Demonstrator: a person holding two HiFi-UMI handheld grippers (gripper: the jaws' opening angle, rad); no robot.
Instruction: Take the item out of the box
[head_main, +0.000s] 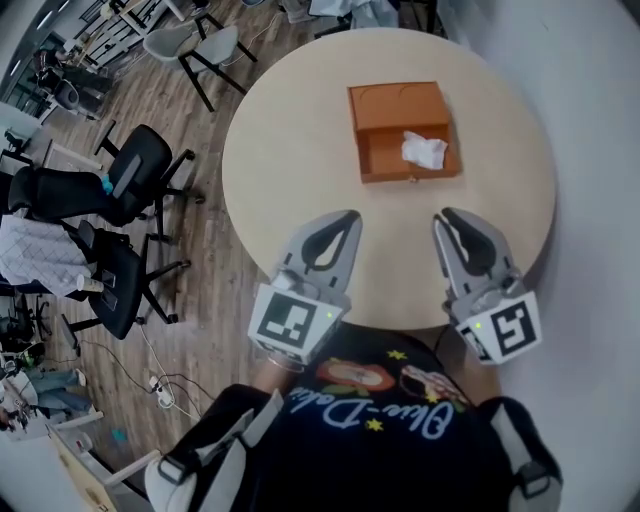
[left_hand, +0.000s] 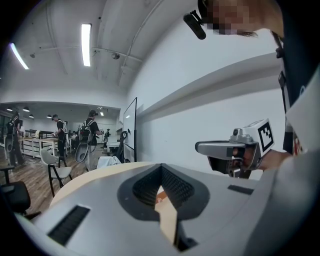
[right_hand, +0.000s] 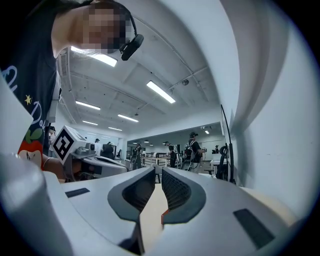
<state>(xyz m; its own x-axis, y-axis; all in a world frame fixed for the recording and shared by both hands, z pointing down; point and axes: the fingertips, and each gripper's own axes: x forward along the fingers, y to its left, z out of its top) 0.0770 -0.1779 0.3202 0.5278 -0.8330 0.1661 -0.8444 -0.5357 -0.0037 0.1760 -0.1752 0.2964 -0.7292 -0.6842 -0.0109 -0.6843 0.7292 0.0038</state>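
The reach had not yet begun: the left gripper (head_main: 348, 217) and right gripper (head_main: 444, 216) hung at lower centre over the round table's (head_main: 290, 160) near edge, each with its jaws together on nothing. The crumpled white paper (head_main: 424, 150) lay in the open wooden box (head_main: 395, 105), upper centre. Next, 1 gripper likely needed to open and cross the bare tabletop; the box's front wall sat just beside the paper

Left tool (head_main: 351, 215) and right tool (head_main: 446, 214) side by side, pointing forward, jaws of each closed together
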